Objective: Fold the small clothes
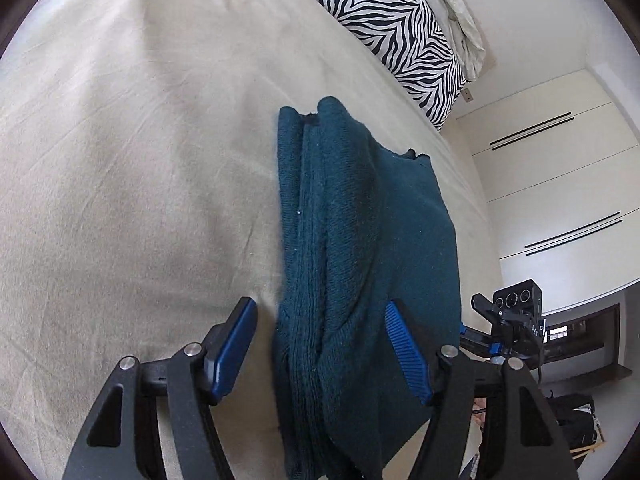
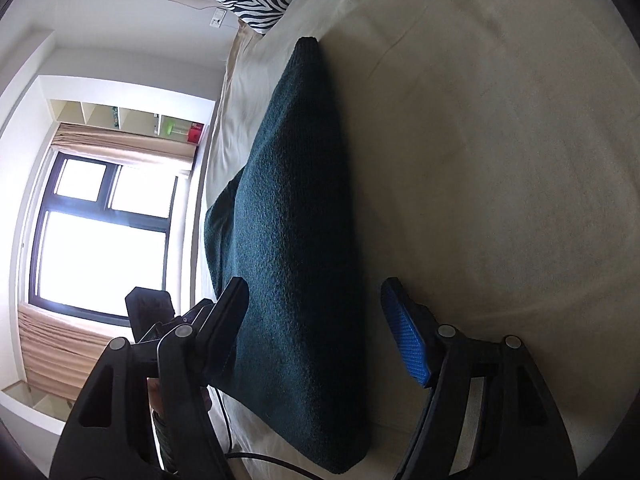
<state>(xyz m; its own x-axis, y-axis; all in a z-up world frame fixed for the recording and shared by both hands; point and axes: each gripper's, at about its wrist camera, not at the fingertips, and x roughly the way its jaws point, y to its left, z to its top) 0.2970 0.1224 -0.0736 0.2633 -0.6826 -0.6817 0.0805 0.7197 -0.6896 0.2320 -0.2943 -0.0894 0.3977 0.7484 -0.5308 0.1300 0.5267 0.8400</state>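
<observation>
A dark teal knitted garment (image 1: pixel 360 248) lies folded in several layers on the beige bed sheet (image 1: pixel 120 160). My left gripper (image 1: pixel 324 340) is open, its blue-padded fingers straddling the near edge of the folded stack. The garment also shows in the right wrist view (image 2: pixel 296 220) as a thick folded slab. My right gripper (image 2: pixel 316 320) is open, its fingers either side of the garment's near end, not pinching it. The right gripper body also shows in the left wrist view (image 1: pixel 516 320) beyond the garment's right side.
A zebra-print pillow (image 1: pixel 400 28) and crumpled white bedding (image 1: pixel 456 0) lie at the head of the bed. White wardrobe doors (image 1: pixel 560 184) stand past the bed's right edge. A window (image 2: pixel 100 232) with beige curtains is on the other side.
</observation>
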